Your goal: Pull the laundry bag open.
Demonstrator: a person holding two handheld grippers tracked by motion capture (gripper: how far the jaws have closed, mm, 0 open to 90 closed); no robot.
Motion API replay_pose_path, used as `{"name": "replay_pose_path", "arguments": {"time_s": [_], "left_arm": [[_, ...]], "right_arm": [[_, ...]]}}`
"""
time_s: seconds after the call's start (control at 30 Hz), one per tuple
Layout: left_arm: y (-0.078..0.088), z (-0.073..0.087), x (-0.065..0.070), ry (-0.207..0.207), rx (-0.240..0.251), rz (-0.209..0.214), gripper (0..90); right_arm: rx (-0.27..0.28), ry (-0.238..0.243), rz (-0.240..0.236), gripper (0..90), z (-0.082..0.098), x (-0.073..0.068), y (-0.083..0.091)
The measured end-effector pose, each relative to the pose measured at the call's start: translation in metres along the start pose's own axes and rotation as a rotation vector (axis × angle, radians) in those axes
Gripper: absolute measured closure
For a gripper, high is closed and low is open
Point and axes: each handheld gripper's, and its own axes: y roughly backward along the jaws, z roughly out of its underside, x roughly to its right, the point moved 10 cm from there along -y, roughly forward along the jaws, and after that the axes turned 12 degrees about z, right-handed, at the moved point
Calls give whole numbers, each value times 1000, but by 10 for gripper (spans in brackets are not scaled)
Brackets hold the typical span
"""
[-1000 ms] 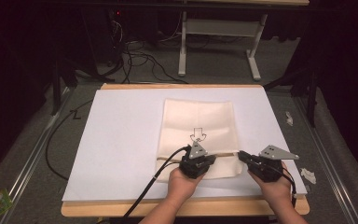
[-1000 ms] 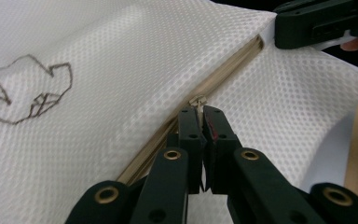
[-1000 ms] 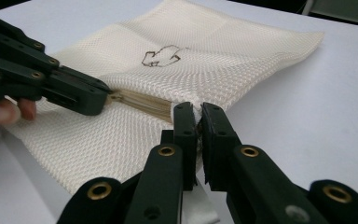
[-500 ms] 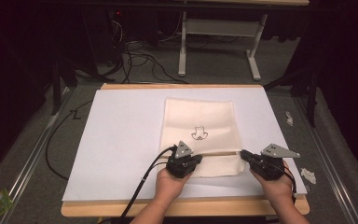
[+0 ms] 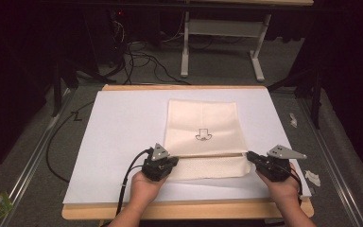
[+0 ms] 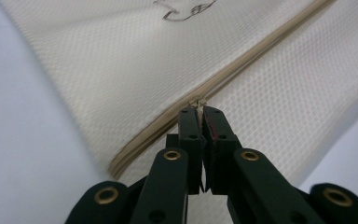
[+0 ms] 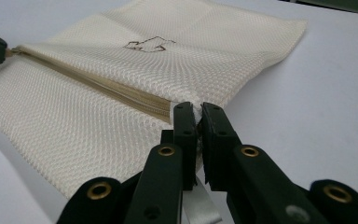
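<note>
We've got the left claw pinched on the small zipper pull of the cream mesh zip pouch, right claw clamped on the pouch's edge. Best to drag the pull straight along the beige zipper track ahead of it and keep that far edge taut.

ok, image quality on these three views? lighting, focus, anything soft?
High view: the white table cover is evenly lit, surroundings fall to near black, overall slightly soft. Left gripper view: the left claw and zipper are sharp, the cover at left is blurred. Right gripper view: mesh bag weave crisp near the right claw, far edge softer; no glare.
</note>
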Motion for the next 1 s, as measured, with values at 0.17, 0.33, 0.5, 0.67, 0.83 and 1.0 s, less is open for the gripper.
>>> {"name": "replay_pose_path", "arguments": {"time_s": [0.17, 0.33, 0.5, 0.67, 0.83, 1.0], "left_arm": [[19, 19, -21, 45, 7, -24, 876], [31, 29, -29, 55, 28, -29, 876], [36, 28, -32, 85, 59, 4, 874], [36, 26, -32, 83, 75, 13, 873], [35, 27, -31, 69, 72, 12, 871], [34, 29, -30, 55, 65, 2, 865]], "right_arm": [[-3, -33, 23, 863, 1, 12, 1], [-11, -28, 5, 862, 3, 12, 2], [-12, -25, 0, 860, 2, 7, -1], [-19, -27, -1, 857, 5, 8, -2], [-18, -31, -7, 848, 6, 7, -1], [-29, -51, -21, 746, 11, 6, -1]]}}
